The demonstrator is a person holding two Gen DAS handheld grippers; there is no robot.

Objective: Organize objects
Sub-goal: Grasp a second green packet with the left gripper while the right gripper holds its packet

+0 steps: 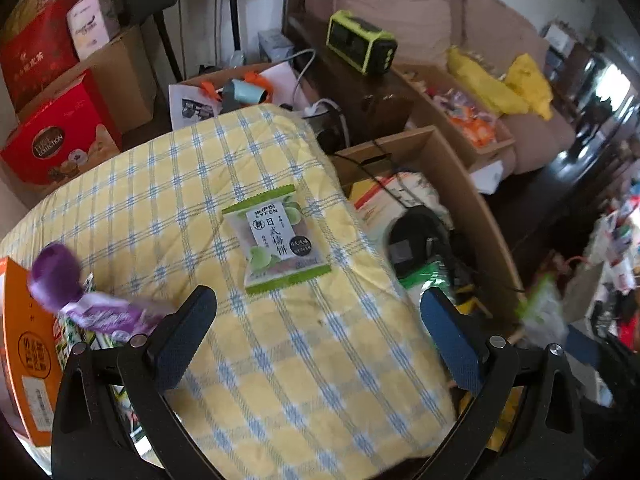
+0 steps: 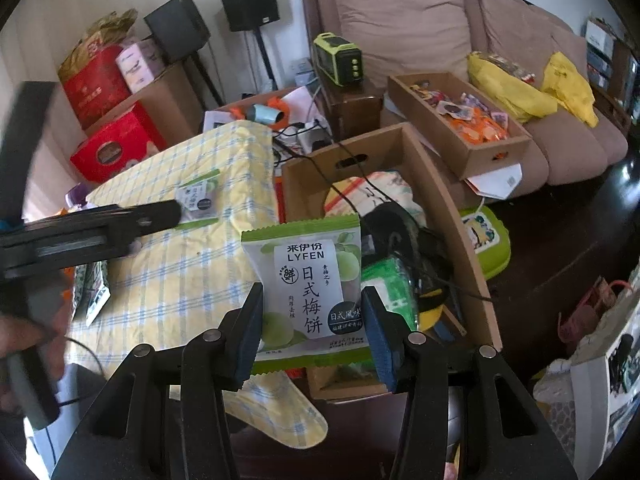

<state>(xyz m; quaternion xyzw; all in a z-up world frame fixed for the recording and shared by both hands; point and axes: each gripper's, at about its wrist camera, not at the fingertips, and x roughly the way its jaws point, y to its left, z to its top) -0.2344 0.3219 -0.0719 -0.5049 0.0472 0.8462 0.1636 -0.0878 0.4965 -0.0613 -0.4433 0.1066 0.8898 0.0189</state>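
Observation:
A green-and-white snack packet (image 1: pixel 276 240) lies flat on the yellow plaid cloth (image 1: pixel 168 200), just ahead of my left gripper (image 1: pixel 320 312). That gripper stands open with nothing between its fingers. A second packet of the same kind (image 2: pixel 308 296) is held upright off the cloth, with my right gripper (image 2: pixel 314 330) shut on its lower sides. In the right wrist view the left gripper (image 2: pixel 176 212) reaches in from the left over the cloth (image 2: pixel 192 272), its tip beside the lying packet (image 2: pixel 200 200). A purple packet (image 1: pixel 100 312) sits in an orange box (image 1: pixel 24 352) at the cloth's left edge.
A large cardboard box (image 2: pixel 448 216) of cables and bags stands right of the cloth. A wooden tray (image 2: pixel 496 156) of snacks, yellow bags (image 2: pixel 508 88) and a green radio (image 2: pixel 338 60) lie by the sofa. Red boxes (image 1: pixel 60 136) are stacked at the back left. A hand (image 2: pixel 24 332) holds the left tool.

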